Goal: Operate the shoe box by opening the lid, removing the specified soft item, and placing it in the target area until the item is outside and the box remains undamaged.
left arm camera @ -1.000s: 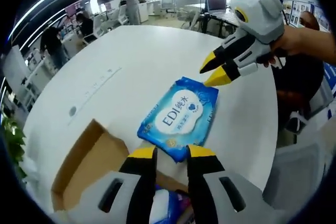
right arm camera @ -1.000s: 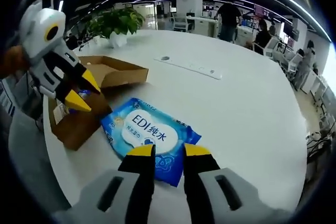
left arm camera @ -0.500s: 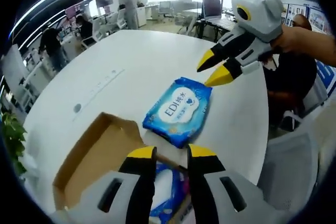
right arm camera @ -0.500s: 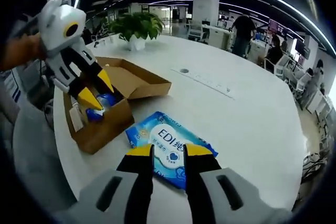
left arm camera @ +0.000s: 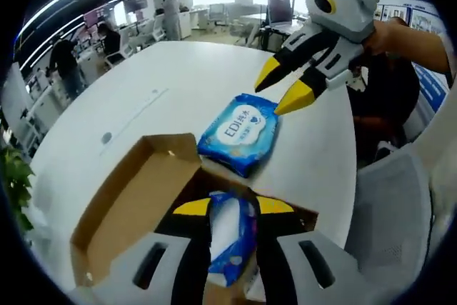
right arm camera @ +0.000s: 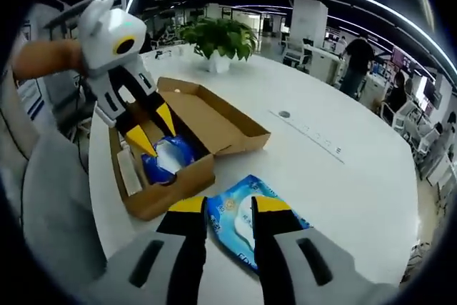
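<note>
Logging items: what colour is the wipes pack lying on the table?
Blue with a white label, clearest in the left gripper view: wipes pack.

blue wipes pack, brown box, white table

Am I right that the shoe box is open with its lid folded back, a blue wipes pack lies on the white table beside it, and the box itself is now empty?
Not quite: the shoe box is not empty. The right gripper view shows another blue pack inside it, with the left gripper above it. The rest stands: the lid is folded back and a blue wipes pack lies on the white table beside it.
</note>
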A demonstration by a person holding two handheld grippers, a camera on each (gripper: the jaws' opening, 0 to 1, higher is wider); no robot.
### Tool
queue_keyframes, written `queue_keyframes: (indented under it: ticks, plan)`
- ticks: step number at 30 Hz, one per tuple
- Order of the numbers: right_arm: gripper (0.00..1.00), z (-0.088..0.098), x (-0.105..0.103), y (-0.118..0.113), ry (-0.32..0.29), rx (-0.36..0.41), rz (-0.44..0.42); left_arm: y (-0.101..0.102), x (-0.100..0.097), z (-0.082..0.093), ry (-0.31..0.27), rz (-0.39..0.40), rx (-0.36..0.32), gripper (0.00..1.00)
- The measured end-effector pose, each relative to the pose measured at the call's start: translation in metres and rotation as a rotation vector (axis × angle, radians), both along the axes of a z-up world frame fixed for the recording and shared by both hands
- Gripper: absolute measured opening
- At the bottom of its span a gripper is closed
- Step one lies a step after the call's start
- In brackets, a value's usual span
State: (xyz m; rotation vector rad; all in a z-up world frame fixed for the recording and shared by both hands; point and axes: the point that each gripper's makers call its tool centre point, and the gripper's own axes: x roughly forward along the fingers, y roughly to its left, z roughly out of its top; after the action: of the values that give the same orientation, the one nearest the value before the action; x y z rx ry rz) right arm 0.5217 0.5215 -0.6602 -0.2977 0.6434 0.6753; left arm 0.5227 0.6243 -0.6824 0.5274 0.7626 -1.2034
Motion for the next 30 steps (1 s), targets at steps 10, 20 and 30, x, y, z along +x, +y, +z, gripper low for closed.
queue_keyframes:
  ticks: [10,20,30]
  plan:
    - [0.22,-0.008,0.005,0.038,0.011,-0.013,0.09,0.023,-0.006,-0.015,0.003,-0.056,0.011,0.24]
    - [0.2,-0.016,0.011,0.069,0.019,-0.023,0.159,0.039,-0.008,-0.034,0.046,-0.074,0.027,0.22]
    - [0.18,-0.037,0.017,0.093,0.045,-0.068,0.221,0.038,-0.009,-0.045,0.044,-0.145,0.015,0.21]
